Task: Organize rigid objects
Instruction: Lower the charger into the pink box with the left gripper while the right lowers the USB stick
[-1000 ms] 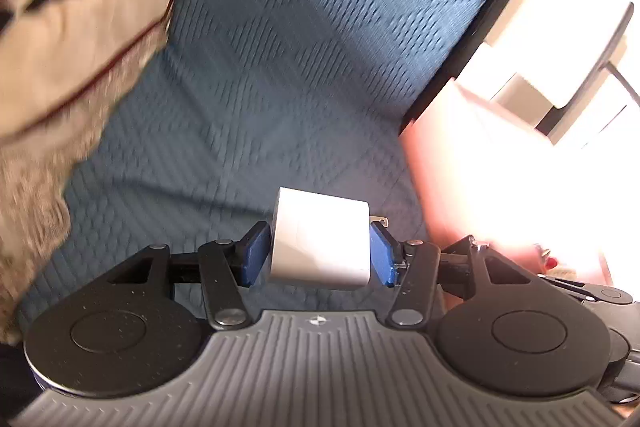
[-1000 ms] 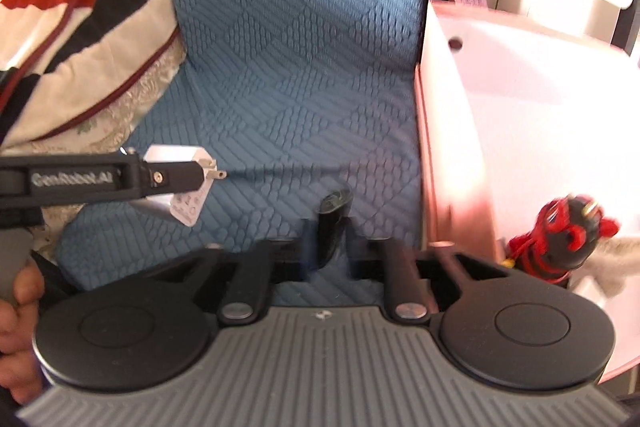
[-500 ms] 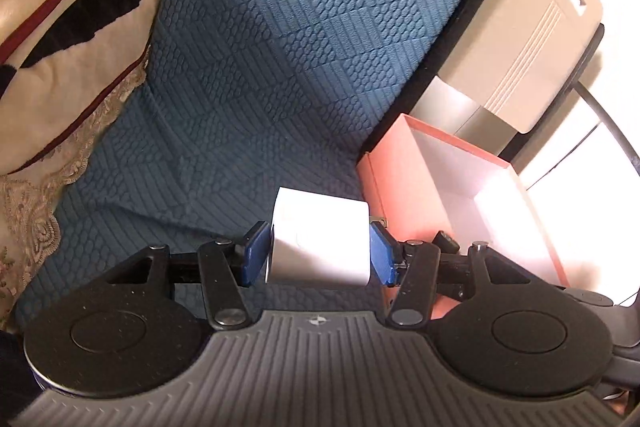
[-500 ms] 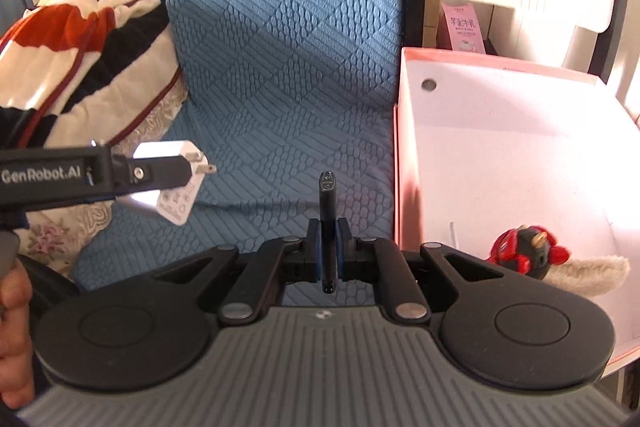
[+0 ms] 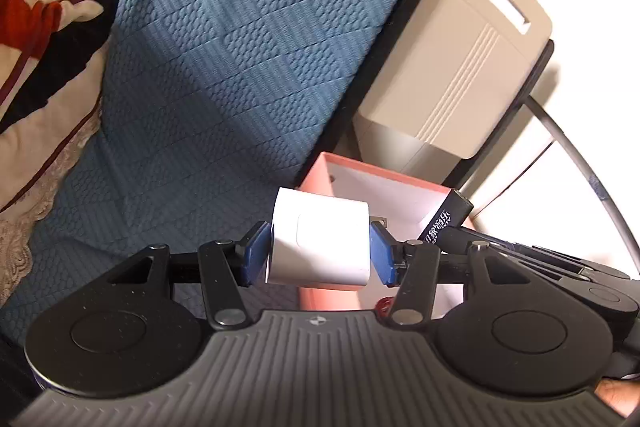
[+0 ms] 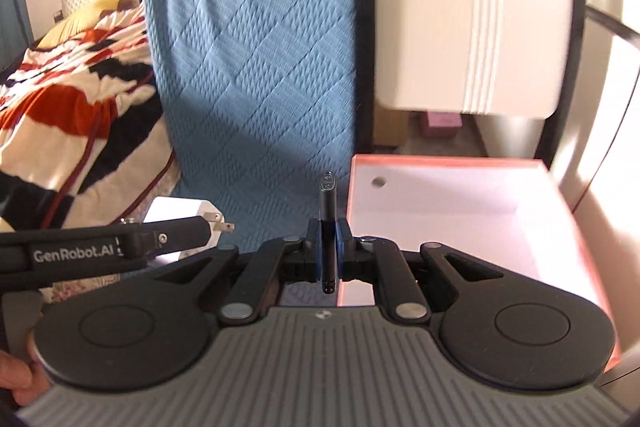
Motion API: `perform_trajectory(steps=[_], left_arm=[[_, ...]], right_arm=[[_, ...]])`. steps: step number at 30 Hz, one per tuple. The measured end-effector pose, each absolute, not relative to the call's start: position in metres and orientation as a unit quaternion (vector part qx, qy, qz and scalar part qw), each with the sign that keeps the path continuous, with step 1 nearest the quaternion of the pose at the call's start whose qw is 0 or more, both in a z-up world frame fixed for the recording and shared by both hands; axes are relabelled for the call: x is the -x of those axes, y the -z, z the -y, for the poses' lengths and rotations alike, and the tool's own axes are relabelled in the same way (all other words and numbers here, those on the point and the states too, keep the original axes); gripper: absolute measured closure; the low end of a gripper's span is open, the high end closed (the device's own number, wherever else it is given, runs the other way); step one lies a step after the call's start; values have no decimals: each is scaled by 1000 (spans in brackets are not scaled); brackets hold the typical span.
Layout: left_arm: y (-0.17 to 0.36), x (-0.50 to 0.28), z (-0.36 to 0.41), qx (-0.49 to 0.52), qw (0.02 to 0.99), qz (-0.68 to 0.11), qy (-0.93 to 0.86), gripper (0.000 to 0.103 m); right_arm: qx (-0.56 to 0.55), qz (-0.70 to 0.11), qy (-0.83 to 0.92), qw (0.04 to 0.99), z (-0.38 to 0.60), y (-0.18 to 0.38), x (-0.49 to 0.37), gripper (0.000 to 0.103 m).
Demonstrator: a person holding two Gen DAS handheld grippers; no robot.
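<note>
My left gripper (image 5: 318, 253) is shut on a white plug-in charger (image 5: 320, 239), its blue pads pressing both sides; the metal prongs point right. The same charger (image 6: 182, 215) shows in the right wrist view at the lower left, held by the left gripper (image 6: 176, 233). My right gripper (image 6: 328, 253) is shut on a thin black stick-shaped device (image 6: 328, 223) that stands upright between the pads. That black device (image 5: 444, 221), with white lettering, pokes into the left wrist view on the right. A pink box with a white inside (image 6: 460, 203) lies open just right of both grippers.
A blue quilted cover (image 6: 256, 59) lies on the bed behind. A red, black and cream blanket (image 6: 72, 99) is bunched at the left. A beige plastic cabinet (image 6: 480, 27) stands behind the box. A hand (image 6: 16, 375) holds the left gripper's handle.
Both grippers have risen with their objects still held. The view now takes in more of the box and the cabinet; the red toy in the box has dropped out of sight.
</note>
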State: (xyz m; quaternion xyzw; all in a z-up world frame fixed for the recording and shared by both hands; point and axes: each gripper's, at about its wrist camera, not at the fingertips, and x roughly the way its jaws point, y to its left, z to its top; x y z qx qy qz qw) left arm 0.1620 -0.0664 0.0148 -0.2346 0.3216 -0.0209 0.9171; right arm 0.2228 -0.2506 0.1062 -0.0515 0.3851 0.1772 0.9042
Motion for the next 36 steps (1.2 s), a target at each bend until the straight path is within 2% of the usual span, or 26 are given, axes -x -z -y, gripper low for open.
perform_trajectory(steps=[8,14,36], left_arm=[[-35,-168,112,216,925,-311,43,43],[-29,-176,149,208,923,-317,63,43],[65,-227,218,157,901,-399,74,44]], right_arm=[[39,-376,-153,913,293,-129,-227,92],[39,-384,-131,913,324,-127,-229,92],[4,-485,-65,872,400,-21,-240,92]])
